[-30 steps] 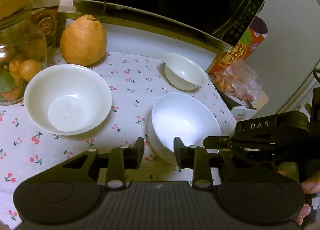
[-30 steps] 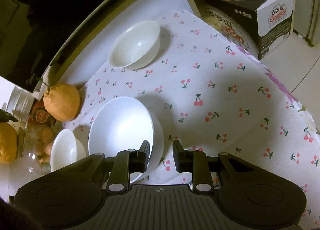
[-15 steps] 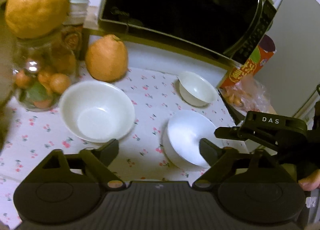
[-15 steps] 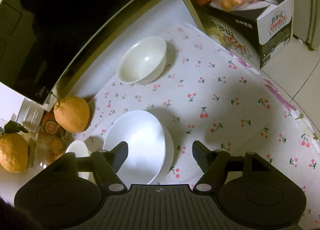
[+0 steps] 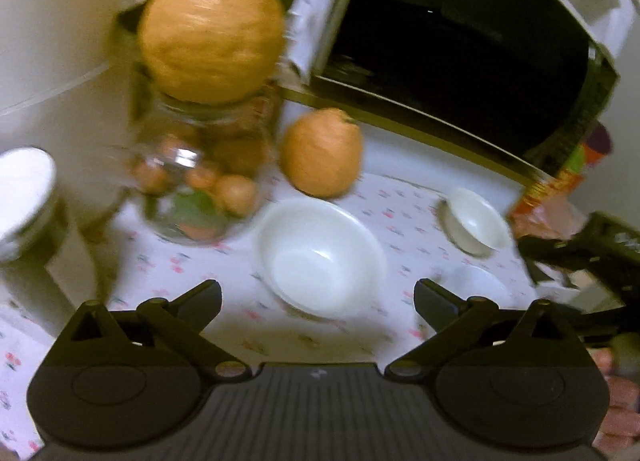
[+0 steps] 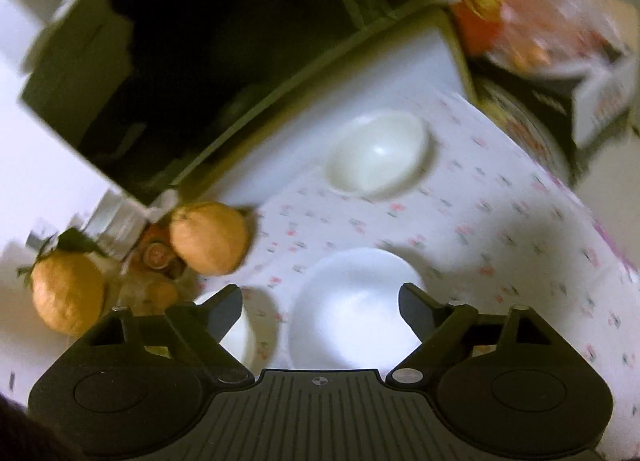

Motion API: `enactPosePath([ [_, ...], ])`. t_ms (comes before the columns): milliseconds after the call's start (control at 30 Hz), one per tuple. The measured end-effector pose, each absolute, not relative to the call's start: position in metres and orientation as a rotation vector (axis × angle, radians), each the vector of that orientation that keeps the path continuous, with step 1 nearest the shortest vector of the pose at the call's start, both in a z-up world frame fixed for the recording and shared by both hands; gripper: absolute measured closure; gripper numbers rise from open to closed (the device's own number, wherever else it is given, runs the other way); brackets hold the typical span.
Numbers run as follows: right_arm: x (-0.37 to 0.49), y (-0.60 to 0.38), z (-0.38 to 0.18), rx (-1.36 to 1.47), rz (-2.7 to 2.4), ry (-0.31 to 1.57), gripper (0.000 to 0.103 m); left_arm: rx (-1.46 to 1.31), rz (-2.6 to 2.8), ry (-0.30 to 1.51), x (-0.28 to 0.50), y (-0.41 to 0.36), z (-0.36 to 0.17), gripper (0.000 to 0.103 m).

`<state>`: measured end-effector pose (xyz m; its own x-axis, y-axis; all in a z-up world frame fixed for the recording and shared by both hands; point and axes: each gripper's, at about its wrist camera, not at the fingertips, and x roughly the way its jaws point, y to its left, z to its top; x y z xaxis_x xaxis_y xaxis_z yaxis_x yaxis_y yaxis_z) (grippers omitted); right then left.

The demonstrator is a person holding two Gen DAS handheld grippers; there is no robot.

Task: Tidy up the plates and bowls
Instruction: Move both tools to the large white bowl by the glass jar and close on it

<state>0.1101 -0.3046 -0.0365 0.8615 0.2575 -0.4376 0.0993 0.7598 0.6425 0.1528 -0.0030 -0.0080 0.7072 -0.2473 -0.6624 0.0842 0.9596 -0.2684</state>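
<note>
Looking thru the left wrist cam: big white bowl [image 5: 322, 257] sits empty on the cherry-print cloth [image 5: 400, 201], mid-frame; small bowl [image 5: 476, 221] further right near the back, also empty; a third bowl [image 5: 476, 281] peeks beside the right finger, contents unclear w/ blur. Glass jar [image 5: 196, 185] at left holds small orange fruit + a green leaf, w/ a big citrus [image 5: 212, 29] sitting on its mouth; another citrus [image 5: 322, 153] on the cloth just behind the big bowl. Microwave [image 5: 460, 53] at back. Left gripper [image 5: 318, 297] has fingers spread wide, holding nothing, touching nothing, raised above the cloth. Right gripper body shows at far right edge. Right wrist cam: wide bowl [image 6: 352, 309] sits betw the spread fingers of the right gripper [image 6: 320, 309], looks empty, set on a plate; small bowl [image 6: 378, 153] beyond, empty, near the microwave [image 6: 200, 61]. Another white bowl [image 6: 240, 333] partly behind the left finger. Fingers well apart, gripping nothing; contact w/ the bowl can't be told. Carton [image 6: 560, 109] w/ bagged fruit off the cloth's far corner.
</note>
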Motion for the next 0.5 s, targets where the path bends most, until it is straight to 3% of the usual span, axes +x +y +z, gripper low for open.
enactPosePath([
  [267, 0.132, -0.251, -0.022, 0.578, 0.175, 0.476, 0.011, -0.264, -0.127, 0.768, 0.169, 0.008, -0.027, 0.002],
  [433, 0.15, -0.224, -0.027, 0.509, 0.195, 0.498, 0.011, -0.263, -0.151, 0.757, 0.174, 0.01, -0.035, 0.011],
  [500, 0.156, -0.218, -0.03, 0.495, 0.199, 0.513, 0.011, -0.274, -0.162, 0.756, 0.177, 0.013, -0.037, 0.019],
])
